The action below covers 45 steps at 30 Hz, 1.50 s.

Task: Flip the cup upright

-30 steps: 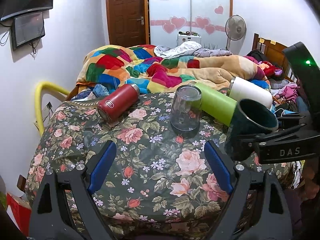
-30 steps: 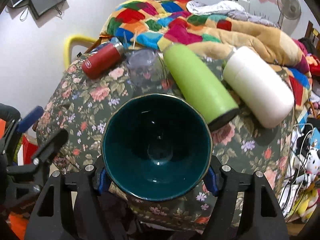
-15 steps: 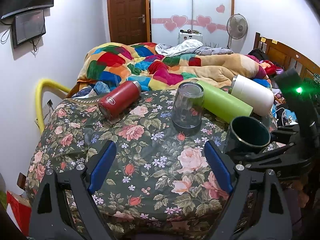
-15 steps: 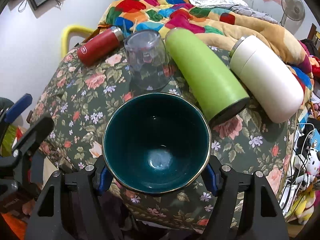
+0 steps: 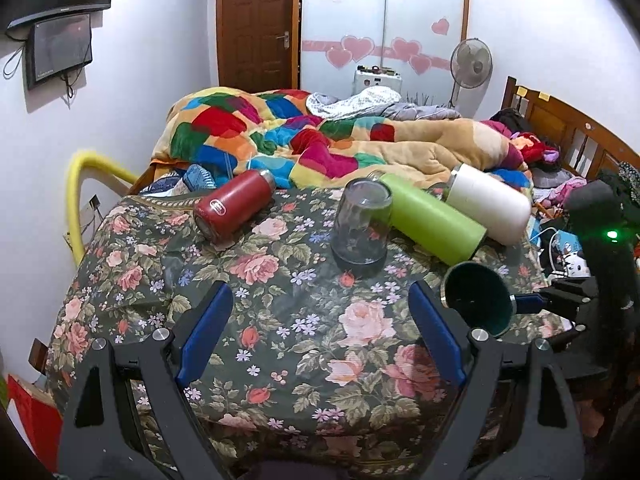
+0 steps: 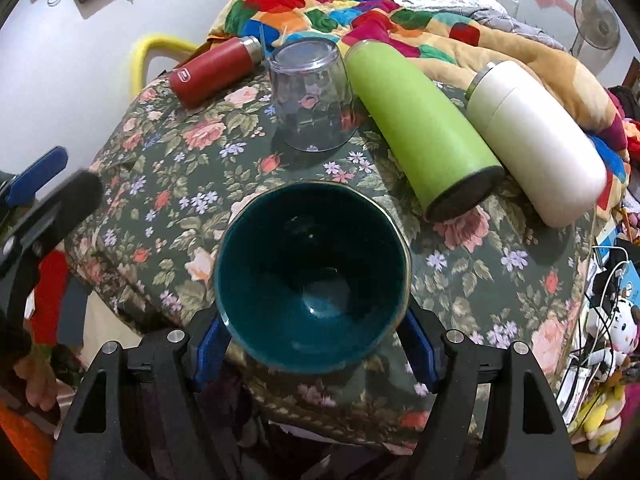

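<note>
Cup (image 6: 312, 276) clamped in right tool (image 6: 314, 344) — mouth camera-ward

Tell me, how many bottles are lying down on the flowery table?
3. The red bottle lies at the far left, the green bottle just right of the upside-down glass, and the white bottle beside the green one. None looks hidden.

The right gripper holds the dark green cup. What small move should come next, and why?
Probably lower the cup onto the bare floral cloth and then open the jaws. The right gripper is shut on it near the table's front edge, mouth turned toward the camera. The glass and green bottle lie farther back.
</note>
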Motion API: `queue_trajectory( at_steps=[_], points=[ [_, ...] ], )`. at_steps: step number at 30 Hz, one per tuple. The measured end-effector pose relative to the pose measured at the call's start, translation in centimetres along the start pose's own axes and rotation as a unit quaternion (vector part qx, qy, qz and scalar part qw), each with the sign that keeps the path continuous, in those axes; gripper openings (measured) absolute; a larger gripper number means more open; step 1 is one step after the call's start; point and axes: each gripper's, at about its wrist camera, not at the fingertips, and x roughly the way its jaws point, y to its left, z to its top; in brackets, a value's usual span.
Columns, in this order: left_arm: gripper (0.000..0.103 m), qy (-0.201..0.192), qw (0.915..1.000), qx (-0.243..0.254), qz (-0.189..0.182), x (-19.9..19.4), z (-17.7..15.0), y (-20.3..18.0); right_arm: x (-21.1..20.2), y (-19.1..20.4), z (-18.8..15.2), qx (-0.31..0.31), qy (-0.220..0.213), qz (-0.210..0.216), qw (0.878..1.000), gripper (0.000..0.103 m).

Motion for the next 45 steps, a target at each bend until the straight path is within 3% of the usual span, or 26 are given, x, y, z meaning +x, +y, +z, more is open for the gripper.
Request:
queue_trajectory(
  at_steps=[4,11,18,24,30,34,45],
  points=[
    [0.089,-0.016,0.9998,0.000,-0.008,-1.9,0.7,-0.8,-2.9,-0.2,-0.9,0.008,-0.028,0.005,1.000,0.072],
    [0.089,-0.082,0.9958,-0.003,-0.040,-8.7,2.4,-2.9,-12.7,0.2,-2.6,0.009,-0.156,-0.020,0.987,0.072],
    [0.093,-0.189,0.9804,0.010,-0.055,-17.5,3.8,-5.4,-23.3,2.0,-5.4,0.007,-0.320,-0.043,0.946,0.072],
    [0.097,-0.266,0.9628,0.015,-0.043,-23.3,3.3,-6.8,-28.0,3.4,-7.7,0.012,-0.413,-0.042,0.910,0.074],
    [0.103,-0.287,0.9576,-0.006,-0.023,-25.1,2.3,-6.4,-29.2,4.2,-9.0,0.024,-0.454,-0.051,0.889,0.085],
    [0.103,-0.285,0.9582,-0.012,-0.019,-25.1,2.1,-5.9,-28.9,4.0,-9.3,0.033,-0.459,-0.069,0.885,0.103],
    [0.103,-0.285,0.9584,-0.005,-0.010,-25.1,1.5,-6.5,-28.7,4.1,-10.4,0.027,-0.451,-0.089,0.887,0.103]
  ],
)
